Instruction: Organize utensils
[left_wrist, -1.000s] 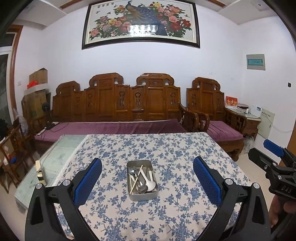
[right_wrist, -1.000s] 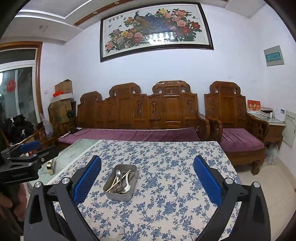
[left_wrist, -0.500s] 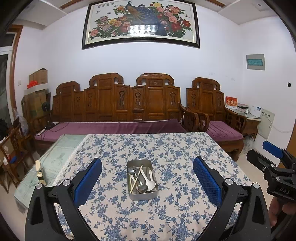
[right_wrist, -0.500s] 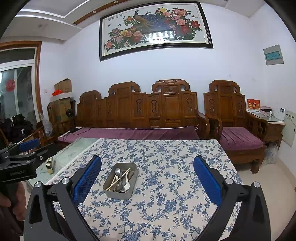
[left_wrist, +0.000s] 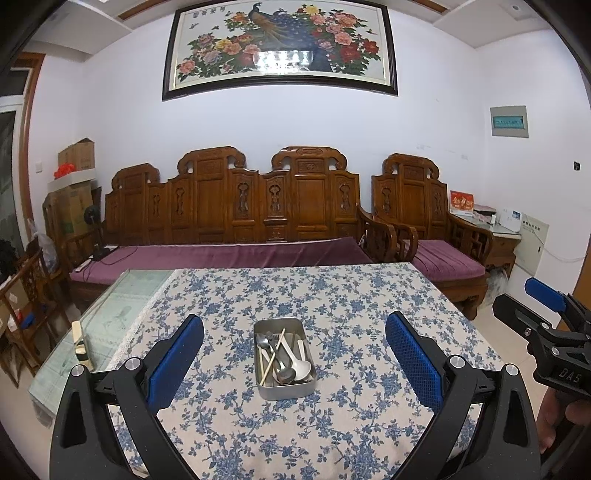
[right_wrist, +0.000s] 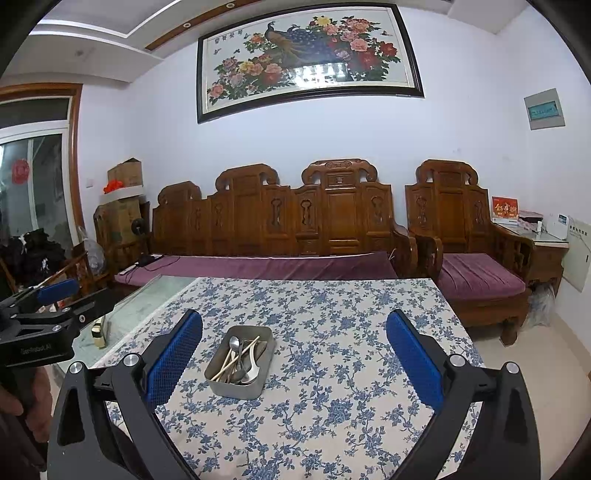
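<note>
Table (left_wrist: 424, 314) under floral cloth (left_wrist: 332, 424) — metal tin (left_wrist: 286, 387) resting near centre, perhaps steel.

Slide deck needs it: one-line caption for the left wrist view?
Open left gripper hovers before a metal tin of spoons and chopsticks on a blue floral tablecloth.

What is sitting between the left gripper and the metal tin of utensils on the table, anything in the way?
Nothing visible. The left gripper is open and raised off the table, and only bare floral tablecloth lies between it and the metal tin. The right gripper is off to the side, also open.
</note>
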